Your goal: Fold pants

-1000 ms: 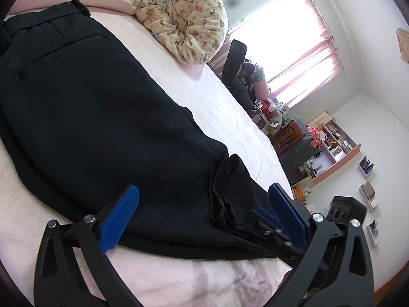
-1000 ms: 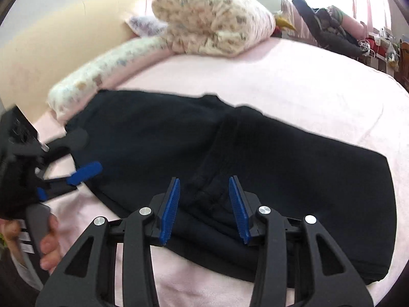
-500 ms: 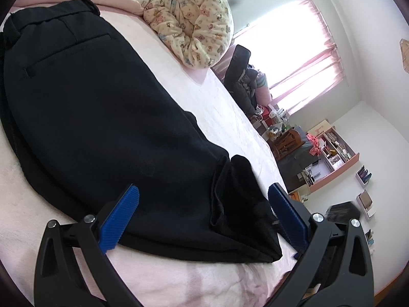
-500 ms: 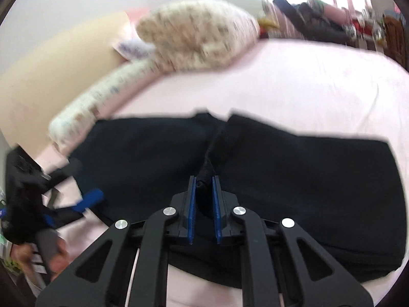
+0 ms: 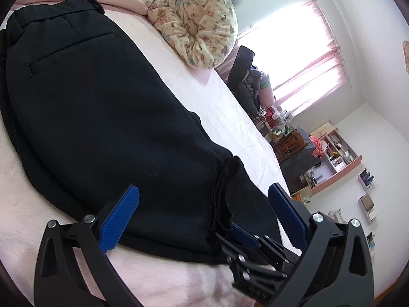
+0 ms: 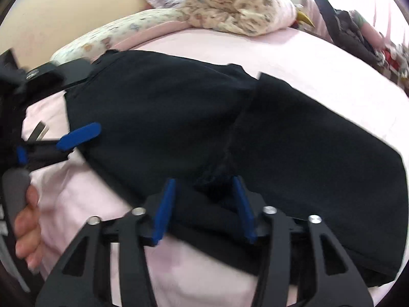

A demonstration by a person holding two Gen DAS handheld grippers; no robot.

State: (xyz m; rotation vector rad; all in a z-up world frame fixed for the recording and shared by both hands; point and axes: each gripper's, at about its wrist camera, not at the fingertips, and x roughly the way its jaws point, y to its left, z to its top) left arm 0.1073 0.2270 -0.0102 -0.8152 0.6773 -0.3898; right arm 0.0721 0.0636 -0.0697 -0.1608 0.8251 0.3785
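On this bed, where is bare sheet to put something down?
Bare pink sheet lies beyond the black pants, between them and the teddy-print quilt. A narrower strip runs along the near edge, crowded by the left gripper and right gripper.

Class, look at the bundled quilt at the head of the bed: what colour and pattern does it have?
The quilt is cream-yellow with small pastel teddy-bear prints; the left wrist view shows it best.

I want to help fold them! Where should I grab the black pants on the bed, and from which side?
Grab the bunched ridge across the middle of the black pants, coming in from the near edge of the pink bed. That fold stands up from the flat cloth, so fingers can pinch either side. The right gripper sits open right there; the left gripper is open too.
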